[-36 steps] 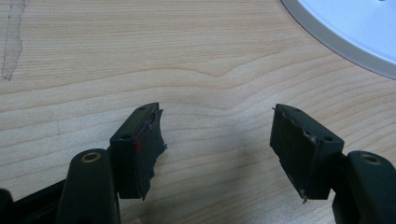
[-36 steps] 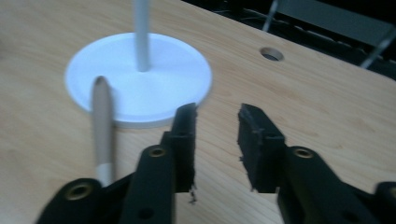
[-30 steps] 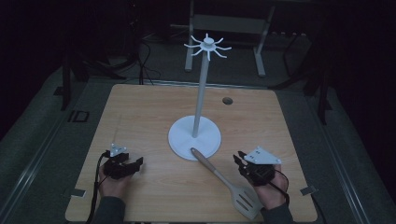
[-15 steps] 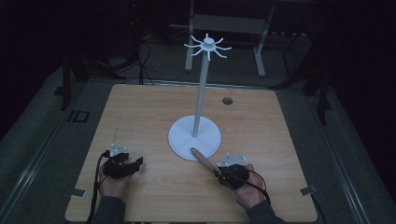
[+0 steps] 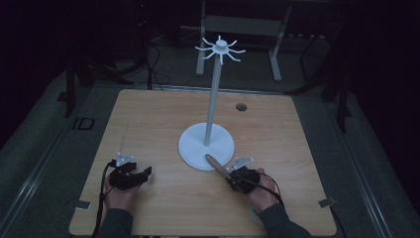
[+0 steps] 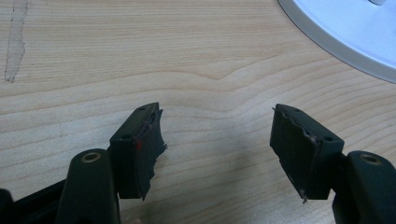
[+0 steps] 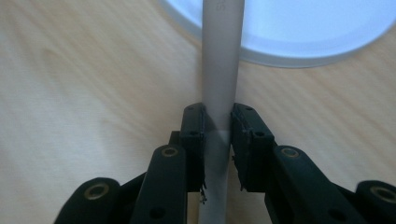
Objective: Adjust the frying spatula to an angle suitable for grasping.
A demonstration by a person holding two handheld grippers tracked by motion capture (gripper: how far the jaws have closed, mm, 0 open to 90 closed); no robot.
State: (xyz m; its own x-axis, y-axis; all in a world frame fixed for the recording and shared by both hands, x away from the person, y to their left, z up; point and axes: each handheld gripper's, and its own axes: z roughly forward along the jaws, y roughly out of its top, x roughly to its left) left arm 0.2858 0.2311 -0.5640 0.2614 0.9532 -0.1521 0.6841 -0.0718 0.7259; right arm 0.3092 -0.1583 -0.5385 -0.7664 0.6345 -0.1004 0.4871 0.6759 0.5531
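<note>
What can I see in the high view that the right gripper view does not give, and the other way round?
High view: the stand's tall pole with hooks on top, the whole table, the left tool open over bare wood, and both hands.
Right gripper view: up close, the pads press on the spatula handle, one on each side.
Both: the right tool on that handle, whose tip lies over the white base.

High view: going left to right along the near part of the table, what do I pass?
Left tool, open on bare wood → white stand base → spatula handle, its tip over the base rim → right tool, shut on that handle.
</note>
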